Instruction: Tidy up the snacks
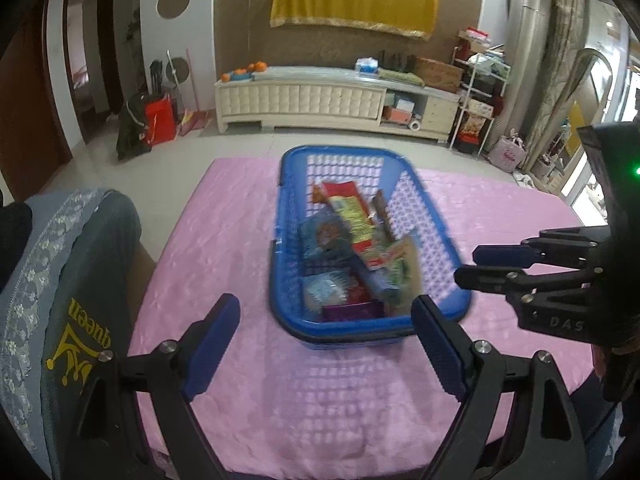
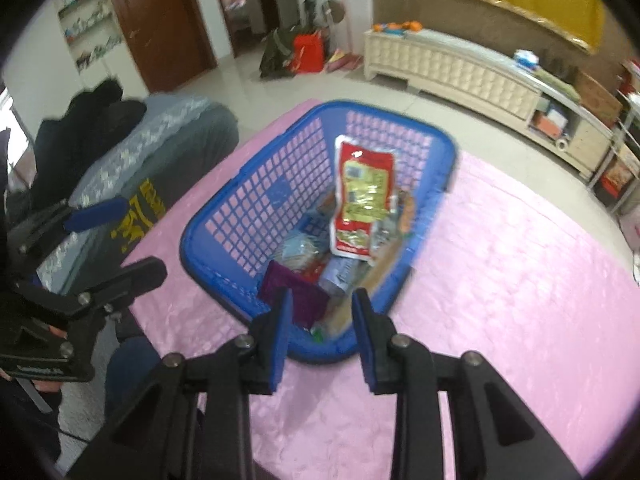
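Blue basket (image 1: 448, 236) sits mid-cloth (image 1: 224, 216), pink margins all round.

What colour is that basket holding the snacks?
Blue, a plastic mesh basket; clearest in the right wrist view.

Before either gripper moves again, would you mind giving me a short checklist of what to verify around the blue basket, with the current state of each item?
1. Left gripper empty, jaws wide: ok.
2. Right gripper holding nothing: ok; jaws stand partly apart with only the scene behind showing in the gap.
3. Blue basket upright on the pink cloth: ok.
4. Snacks inside the basket, including the red-and-yellow packet and the purple packet: ok.
5. No snacks left on the visible cloth around the basket: ok.
6. Snacks sorted neatly: not ok; they lie piled and overlapping, and blur hides detail.
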A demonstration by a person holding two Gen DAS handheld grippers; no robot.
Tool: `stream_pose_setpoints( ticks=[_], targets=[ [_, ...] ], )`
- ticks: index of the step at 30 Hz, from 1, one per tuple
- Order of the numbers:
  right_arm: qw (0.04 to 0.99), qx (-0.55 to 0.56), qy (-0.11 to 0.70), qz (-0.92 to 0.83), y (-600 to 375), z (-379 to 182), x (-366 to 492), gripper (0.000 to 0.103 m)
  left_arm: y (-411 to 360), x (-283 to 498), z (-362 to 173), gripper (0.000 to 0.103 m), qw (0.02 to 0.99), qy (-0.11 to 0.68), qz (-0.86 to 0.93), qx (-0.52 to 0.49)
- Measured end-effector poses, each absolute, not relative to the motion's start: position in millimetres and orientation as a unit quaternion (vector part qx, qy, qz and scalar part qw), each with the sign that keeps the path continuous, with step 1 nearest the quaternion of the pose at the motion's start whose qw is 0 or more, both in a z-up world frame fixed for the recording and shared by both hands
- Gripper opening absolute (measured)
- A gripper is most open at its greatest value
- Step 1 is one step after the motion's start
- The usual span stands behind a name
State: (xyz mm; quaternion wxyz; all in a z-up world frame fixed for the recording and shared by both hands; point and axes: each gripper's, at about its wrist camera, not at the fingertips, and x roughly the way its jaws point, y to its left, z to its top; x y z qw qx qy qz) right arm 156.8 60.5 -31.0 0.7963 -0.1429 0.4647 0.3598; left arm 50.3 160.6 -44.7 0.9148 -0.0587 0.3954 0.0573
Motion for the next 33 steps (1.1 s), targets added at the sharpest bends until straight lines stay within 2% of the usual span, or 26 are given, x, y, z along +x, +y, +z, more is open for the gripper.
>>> stream_pose_setpoints(
  ticks=[8,13,18,21,23,25,28,30,33],
  targets=[
    [0.857,-0.082,0.415,0.294,-15.0,10.1,107.8,0.038,87.7,16.1,-12.2,0.086,0.94,0.34,0.013,-0.029],
    [0.884,-0.046,0.382,0.266,-51.2,33.1,81.7,0.058,62.6,0.6,8.0,0.086,0.951,0.306,0.0,-0.042],
    [0.902,-0.027,0.354,0.246,-75.6,50.2,63.3,0.068,49.6,-18.5,27.3,0.086,0.965,0.26,0.005,-0.03],
    [0.91,-0.022,0.337,0.239,-82.9,58.3,55.2,0.085,40.5,-27.3,35.8,0.086,0.968,0.251,0.0,-0.015],
    [0.914,-0.024,0.328,0.237,-86.6,61.6,47.2,0.089,36.9,-32.7,39.2,0.086,0.969,0.248,-0.002,-0.011],
    [0.918,-0.031,0.321,0.231,-88.8,64.2,41.7,0.099,33.2,-37.7,42.1,0.09,0.97,0.244,-0.001,-0.009],
    [0.927,-0.034,0.304,0.217,-96.8,68.6,30.2,0.103,29.1,-42.8,43.4,0.092,0.97,0.241,-0.005,-0.012],
    [0.93,-0.037,0.297,0.212,-99.6,70.0,25.3,0.103,24.9,-46.1,43.1,0.103,0.97,0.242,-0.017,-0.01],
    [0.937,-0.046,0.283,0.198,-103.5,72.5,15.8,0.103,18.2,-49.4,44.3,0.103,0.972,0.235,-0.013,0.003]
  ],
)
